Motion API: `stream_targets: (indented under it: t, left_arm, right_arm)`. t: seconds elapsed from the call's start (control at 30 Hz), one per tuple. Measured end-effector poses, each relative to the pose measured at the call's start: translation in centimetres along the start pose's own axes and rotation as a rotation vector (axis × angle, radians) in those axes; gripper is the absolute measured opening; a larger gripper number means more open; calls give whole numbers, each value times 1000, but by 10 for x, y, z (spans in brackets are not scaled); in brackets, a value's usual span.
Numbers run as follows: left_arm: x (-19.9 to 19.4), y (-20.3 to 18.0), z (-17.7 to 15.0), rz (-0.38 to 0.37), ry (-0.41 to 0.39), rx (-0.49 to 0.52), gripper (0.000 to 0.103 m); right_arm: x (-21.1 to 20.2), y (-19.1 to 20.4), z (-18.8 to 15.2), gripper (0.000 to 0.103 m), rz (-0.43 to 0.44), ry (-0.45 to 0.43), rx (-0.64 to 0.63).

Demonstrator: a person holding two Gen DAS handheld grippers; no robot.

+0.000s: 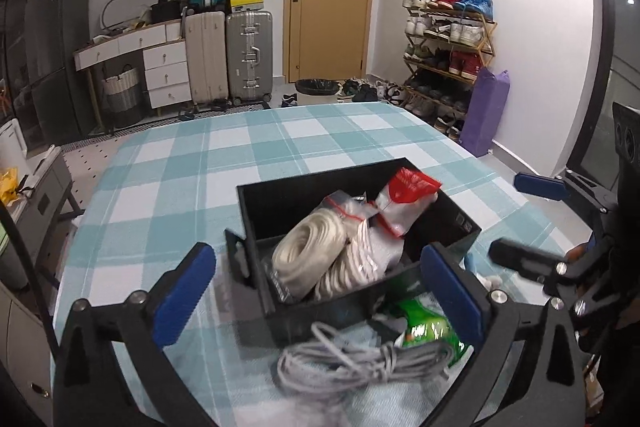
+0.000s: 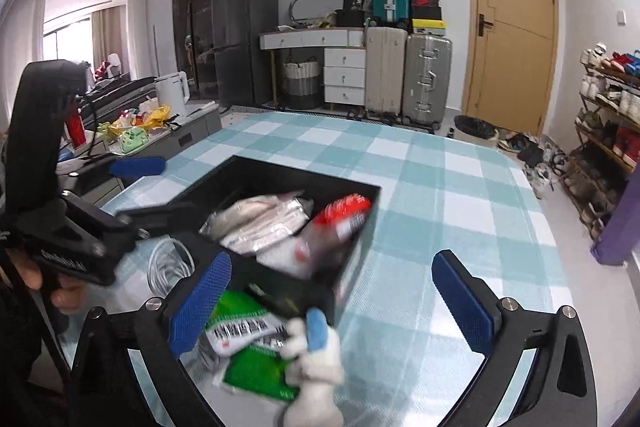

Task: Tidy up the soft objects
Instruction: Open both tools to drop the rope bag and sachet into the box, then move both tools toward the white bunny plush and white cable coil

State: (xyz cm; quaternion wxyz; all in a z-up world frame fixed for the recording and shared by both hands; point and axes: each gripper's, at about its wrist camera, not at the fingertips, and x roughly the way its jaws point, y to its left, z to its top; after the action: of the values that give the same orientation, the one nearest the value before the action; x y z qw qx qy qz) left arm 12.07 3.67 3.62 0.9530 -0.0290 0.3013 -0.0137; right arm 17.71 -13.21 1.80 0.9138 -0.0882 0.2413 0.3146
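Both my left gripper (image 1: 316,291) and right gripper (image 2: 332,301) are wide apart, holding nothing, and the loose gray cable (image 1: 360,363) beside the black box (image 1: 256,211) could snag and slip.

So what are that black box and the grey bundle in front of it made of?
The black box looks like rigid matte plastic or coated board: flat, straight walls with sharp corners. The grey bundle seems to be plastic-sheathed cable, going by its thin, smooth, looped strands. Both views are slightly blurred, so neither is certain.
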Motion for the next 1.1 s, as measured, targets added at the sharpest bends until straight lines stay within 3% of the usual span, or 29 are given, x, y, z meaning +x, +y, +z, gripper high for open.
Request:
stream_targets:
  t: [0.2,0.53,1.1]
  left_arm:
    - [-9,2,-18,16,12,-1,103]
    - [-18,-7,-34,10,28,18,103]
    - [-4,-18,-48,-17,114,77,103]
  right_arm:
    - [-17,-7,-14,102,-16,4,32]
    - [-20,-5,-32,102,-23,92,10]
    - [7,-8,-51,102,-5,211,24]
